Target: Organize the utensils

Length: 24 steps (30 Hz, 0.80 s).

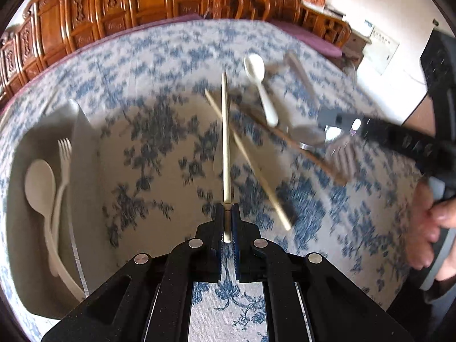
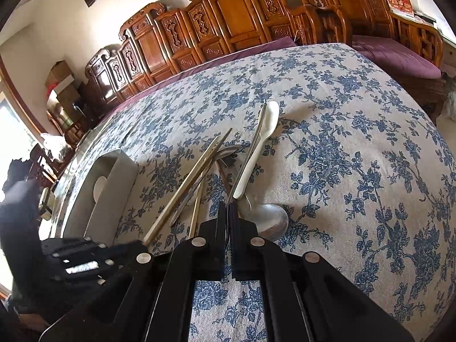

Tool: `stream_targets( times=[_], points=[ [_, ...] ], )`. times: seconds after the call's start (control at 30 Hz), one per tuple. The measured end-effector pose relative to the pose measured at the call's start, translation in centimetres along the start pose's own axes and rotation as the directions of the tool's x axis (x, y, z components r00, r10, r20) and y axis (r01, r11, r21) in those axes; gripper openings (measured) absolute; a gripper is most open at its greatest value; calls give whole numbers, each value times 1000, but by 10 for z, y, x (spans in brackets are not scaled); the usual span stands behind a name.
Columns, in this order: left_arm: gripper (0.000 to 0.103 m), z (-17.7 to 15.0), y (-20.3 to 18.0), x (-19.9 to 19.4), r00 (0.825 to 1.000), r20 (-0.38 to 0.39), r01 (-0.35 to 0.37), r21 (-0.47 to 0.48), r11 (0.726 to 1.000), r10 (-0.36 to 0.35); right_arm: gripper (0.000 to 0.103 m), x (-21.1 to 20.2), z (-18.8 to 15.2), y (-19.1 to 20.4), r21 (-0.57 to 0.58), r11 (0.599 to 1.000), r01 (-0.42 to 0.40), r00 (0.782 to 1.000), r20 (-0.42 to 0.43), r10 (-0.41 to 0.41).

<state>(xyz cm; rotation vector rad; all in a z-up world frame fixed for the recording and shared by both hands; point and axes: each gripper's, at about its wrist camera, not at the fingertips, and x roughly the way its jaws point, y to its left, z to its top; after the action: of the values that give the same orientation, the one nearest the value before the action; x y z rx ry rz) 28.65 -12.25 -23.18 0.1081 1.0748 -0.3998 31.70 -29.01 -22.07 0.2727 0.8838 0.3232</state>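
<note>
The utensils lie in a loose pile on a worktop [image 2: 356,131] covered with a cloth of blue flowers on cream. In the right wrist view the pile sits in the middle of the frame: a white spoon [image 2: 256,154], a shiny metal spoon [image 2: 270,219] with a round bowl, and thin pale chopsticks [image 2: 182,191] that cross each other. Carved brown wooden chairs [image 2: 228,14] stand along the top of the frame, with purple cushions and a white wall behind.

A grey tray [image 1: 37,228] sits at the left edge of the left wrist view. In it lie a cream spoon [image 1: 40,188] and a cream fork [image 1: 64,154], side by side.

The left tool [image 1: 227,213] points steeply down at the cloth. Its black jaws are squeezed tight on one pale chopstick [image 1: 225,142], which sticks straight up the middle of the frame. This view is blurry.

The right tool [image 2: 228,208] tilts down at the pile. Its jaws are closed on a thin metal handle [image 2: 250,148] beside the white spoon. A bare hand [image 1: 427,228] holds this tool at the right edge of the left wrist view.
</note>
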Motion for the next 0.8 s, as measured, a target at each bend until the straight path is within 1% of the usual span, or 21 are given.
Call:
stream_targets(
  times=[0.1, 0.37, 0.4, 0.47, 0.5, 0.6, 0.73, 0.8],
  points=[
    [4, -4, 5, 10, 1000, -31, 0, -14, 1000, -1, 4, 0, 0, 0, -1, 1000, 1, 1000, -2, -1],
    [6, -1, 11, 11, 1000, -25, -4, -34, 999, 3, 4, 1, -1, 0, -4, 1000, 0, 1000, -4, 0],
    [8, -1, 12, 11, 1000, -23, -9, -36, 999, 9, 4, 1, -2, 0, -5, 1000, -1, 1000, -5, 1],
    [22, 1, 16, 8, 1000, -16, -17, -44, 999, 16, 4, 0, -2, 0, -7, 1000, 0, 1000, -4, 0],
    [23, 1, 18, 7, 1000, -12, -18, -53, 998, 17, 4, 0, -2, -1, -6, 1000, 0, 1000, -5, 0],
    [23, 5, 24, 8, 999, -7, -35, -61, 998, 34, 4, 1, -2, 0, -7, 1000, 0, 1000, -4, 0],
    [23, 6, 25, 11, 998, -15, -55, -49, 997, 54, 4, 0, -2, 0, -8, 1000, -2, 1000, -5, 2],
    [19, 5, 24, 12, 998, -11, -61, -44, 997, 61, 4, 0, -3, 0, -8, 1000, -3, 1000, -4, 3]
  ],
)
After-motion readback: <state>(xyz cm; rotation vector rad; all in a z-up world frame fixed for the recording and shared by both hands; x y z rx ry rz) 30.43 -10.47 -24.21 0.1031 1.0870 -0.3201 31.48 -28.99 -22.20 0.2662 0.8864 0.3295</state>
